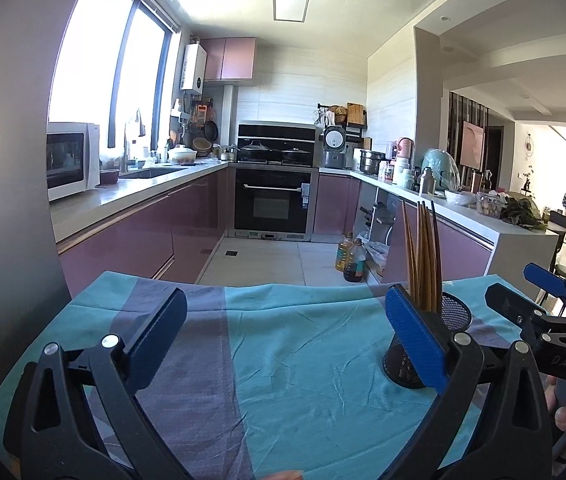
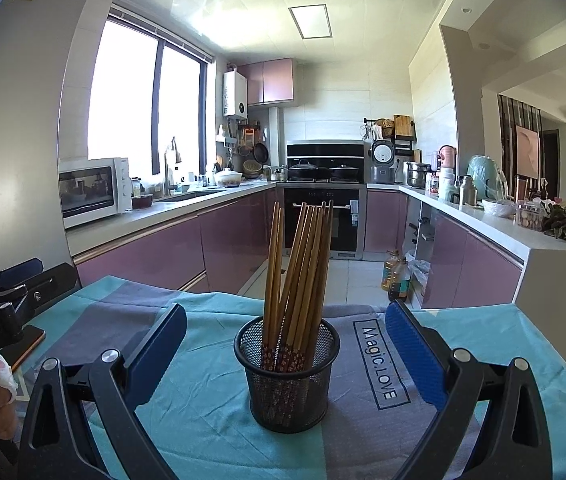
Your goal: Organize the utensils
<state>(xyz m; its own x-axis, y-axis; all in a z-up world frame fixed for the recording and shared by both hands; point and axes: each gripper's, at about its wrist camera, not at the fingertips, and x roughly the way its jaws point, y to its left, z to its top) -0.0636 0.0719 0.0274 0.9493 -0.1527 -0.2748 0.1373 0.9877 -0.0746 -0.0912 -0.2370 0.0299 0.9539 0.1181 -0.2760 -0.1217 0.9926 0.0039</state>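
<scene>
Counter (image 2: 219,420): draped in a teal and grey-purple cloth printed "Magic.LOVE" (image 2: 381,360).
Right tongs (image 2: 286,352): spread wide with nothing held, the blue pads (image 2: 413,350) standing on either side of the holder without touching it.
Left tongs (image 1: 283,332): also spread wide and holding nothing, over bare cloth, with the holder just behind the right-hand pad.
Mesh holder (image 2: 288,380): black, round, upright on the cloth, centred between the right tongs.
Chopsticks (image 2: 303,264): a wooden bundle standing in the holder, patterned ends down, leaning in two groups.
</scene>
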